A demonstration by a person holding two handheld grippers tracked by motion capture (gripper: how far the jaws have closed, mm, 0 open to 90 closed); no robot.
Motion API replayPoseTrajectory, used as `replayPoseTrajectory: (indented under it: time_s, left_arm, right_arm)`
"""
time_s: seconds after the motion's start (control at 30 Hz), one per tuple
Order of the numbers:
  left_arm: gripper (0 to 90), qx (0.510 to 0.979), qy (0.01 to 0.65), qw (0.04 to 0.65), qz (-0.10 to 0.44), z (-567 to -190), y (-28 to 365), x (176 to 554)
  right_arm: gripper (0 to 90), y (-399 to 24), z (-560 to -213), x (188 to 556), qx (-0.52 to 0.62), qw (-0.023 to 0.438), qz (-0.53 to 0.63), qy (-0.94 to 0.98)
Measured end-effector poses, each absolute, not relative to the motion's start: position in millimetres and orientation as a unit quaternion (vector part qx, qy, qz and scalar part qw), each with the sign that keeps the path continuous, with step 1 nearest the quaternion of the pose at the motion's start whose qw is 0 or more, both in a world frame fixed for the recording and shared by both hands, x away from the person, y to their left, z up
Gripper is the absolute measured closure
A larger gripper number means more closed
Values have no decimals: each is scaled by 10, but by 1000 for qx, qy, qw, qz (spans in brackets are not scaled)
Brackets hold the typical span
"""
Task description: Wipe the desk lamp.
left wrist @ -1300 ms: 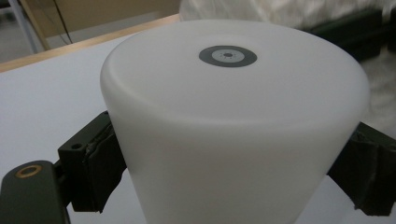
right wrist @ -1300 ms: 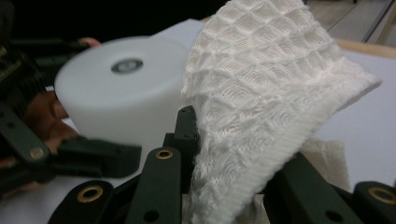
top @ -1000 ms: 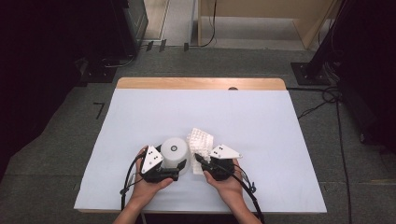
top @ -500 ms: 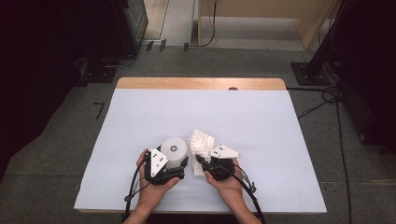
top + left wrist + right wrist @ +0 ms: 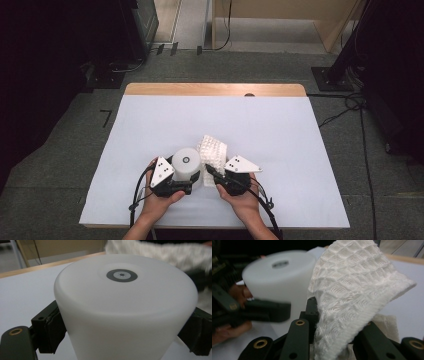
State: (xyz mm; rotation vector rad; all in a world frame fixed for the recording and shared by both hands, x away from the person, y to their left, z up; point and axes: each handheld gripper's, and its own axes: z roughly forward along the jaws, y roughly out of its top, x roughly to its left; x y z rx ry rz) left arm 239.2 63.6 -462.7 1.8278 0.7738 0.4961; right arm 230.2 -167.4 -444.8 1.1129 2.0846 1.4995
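Low in the middle of the high view, the left gripper (image 5: 192, 176) is clamped on a white cylinder (image 5: 186, 163) standing upright on the white table cover (image 5: 280, 140), a jaw pressed to each side. Just right of it, the right gripper (image 5: 210, 172) has its jaws closed on a white waffle-weave cloth (image 5: 212, 152), which leans beside the cylinder.

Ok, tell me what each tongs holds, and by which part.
Left tongs clamp the white cylinder by its sides, low down. Right tongs pinch the waffle cloth at its lower end.
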Motion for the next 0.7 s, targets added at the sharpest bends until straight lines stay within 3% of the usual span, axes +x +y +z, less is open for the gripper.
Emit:
replayPoseTrajectory:
  time_s: [0.13,0.4,0.7]
  left_arm:
    - [89,762,317,524,212,-4595,615,2376]
    - [89,754,324,526,223,-4571,683,2392]
    - [89,771,312,510,221,-4652,581,2378]
  right_arm:
    - [738,-1726,-4417,2299,390,175,531,731]
    - [738,-1610,-4773,2422,416,132,473,765]
    - [740,-1778,-4402,2345,401,156,536,726]
